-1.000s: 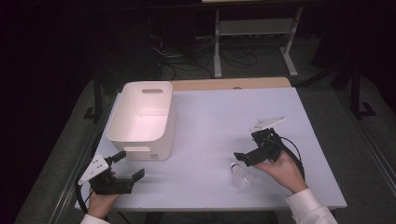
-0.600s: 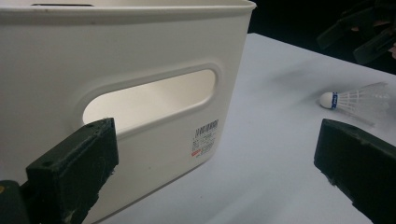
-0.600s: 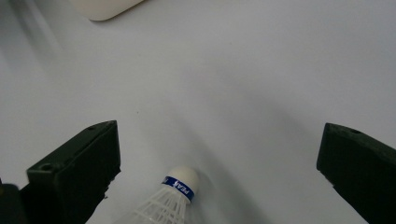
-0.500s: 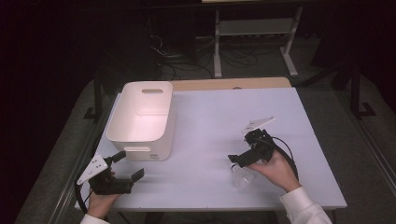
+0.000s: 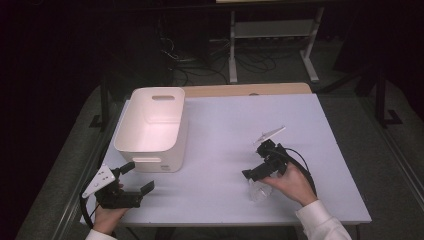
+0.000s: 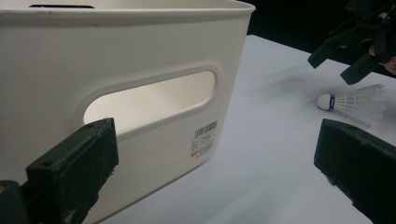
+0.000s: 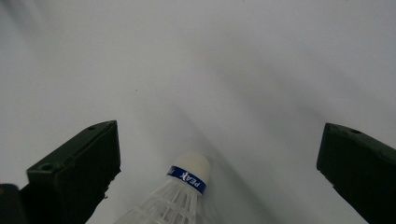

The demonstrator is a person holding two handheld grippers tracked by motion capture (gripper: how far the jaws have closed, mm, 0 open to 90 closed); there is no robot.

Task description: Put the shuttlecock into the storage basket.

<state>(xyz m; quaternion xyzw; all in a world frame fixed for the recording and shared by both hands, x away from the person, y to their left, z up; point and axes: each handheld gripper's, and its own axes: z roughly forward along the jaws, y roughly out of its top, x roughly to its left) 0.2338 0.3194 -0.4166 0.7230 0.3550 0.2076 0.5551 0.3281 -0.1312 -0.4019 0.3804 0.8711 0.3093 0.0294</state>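
High view: one table [image 5: 220,125]; one white bin [image 5: 152,127] at its left; one shuttlecock [image 5: 259,190] near the front edge, under the right gripper [image 5: 256,171]; left gripper [image 5: 136,179] just before the bin, jaws wide. Left gripper view: one bin [image 6: 116,70], small printed label unreadable; one shuttlecock [image 6: 352,101], blue band. Right gripper view: jaws wide, empty, either side of the shuttlecock [image 7: 180,193]; band reads "PEAX".

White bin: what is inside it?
The white bin shows a bare pale floor in the high view; the strip behind its near wall is hidden. The shuttlecock lies outside on the table.
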